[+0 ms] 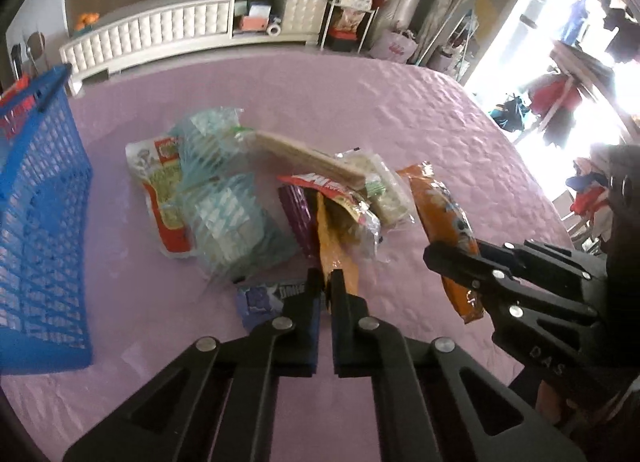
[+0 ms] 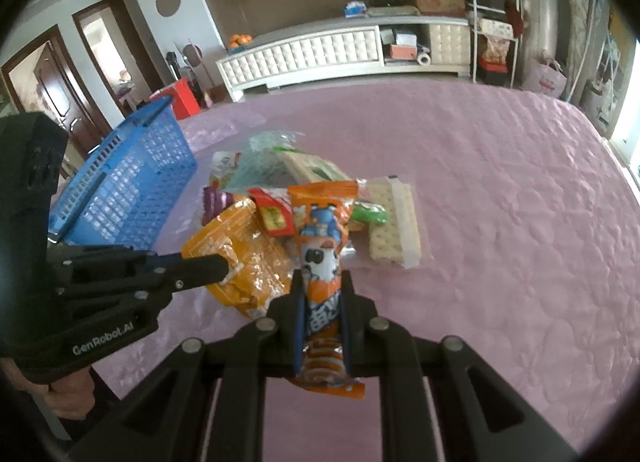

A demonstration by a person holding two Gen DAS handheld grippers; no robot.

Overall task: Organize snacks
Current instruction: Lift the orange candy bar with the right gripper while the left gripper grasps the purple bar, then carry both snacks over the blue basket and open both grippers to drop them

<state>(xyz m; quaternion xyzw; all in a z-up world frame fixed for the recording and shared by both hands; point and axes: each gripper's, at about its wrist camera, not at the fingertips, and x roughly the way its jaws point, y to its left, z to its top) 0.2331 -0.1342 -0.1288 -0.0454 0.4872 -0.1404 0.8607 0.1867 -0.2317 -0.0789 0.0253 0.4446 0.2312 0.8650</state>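
A pile of snack packets lies on the pink bedspread [image 1: 420, 110]. My left gripper [image 1: 325, 276] is shut on the thin edge of a yellow-orange packet [image 1: 334, 250] at the near side of the pile; the right wrist view shows the same gripper [image 2: 223, 262] pinching that packet [image 2: 244, 246]. My right gripper [image 2: 322, 276] is shut on an orange packet with a cartoon face [image 2: 320, 254], which sticks out past both ends of the fingers. In the left wrist view that gripper [image 1: 434, 258] comes in from the right onto the same orange packet [image 1: 436, 206].
A blue mesh basket [image 1: 40, 222] [image 2: 128, 182] stands left of the pile. The pile holds teal packs [image 1: 224, 214], a red-and-white bag [image 1: 160, 190], a purple packet [image 1: 298, 214], crackers [image 2: 394, 222] and a dark blue packet [image 1: 260, 298]. A white cabinet [image 2: 304, 54] stands beyond the bed.
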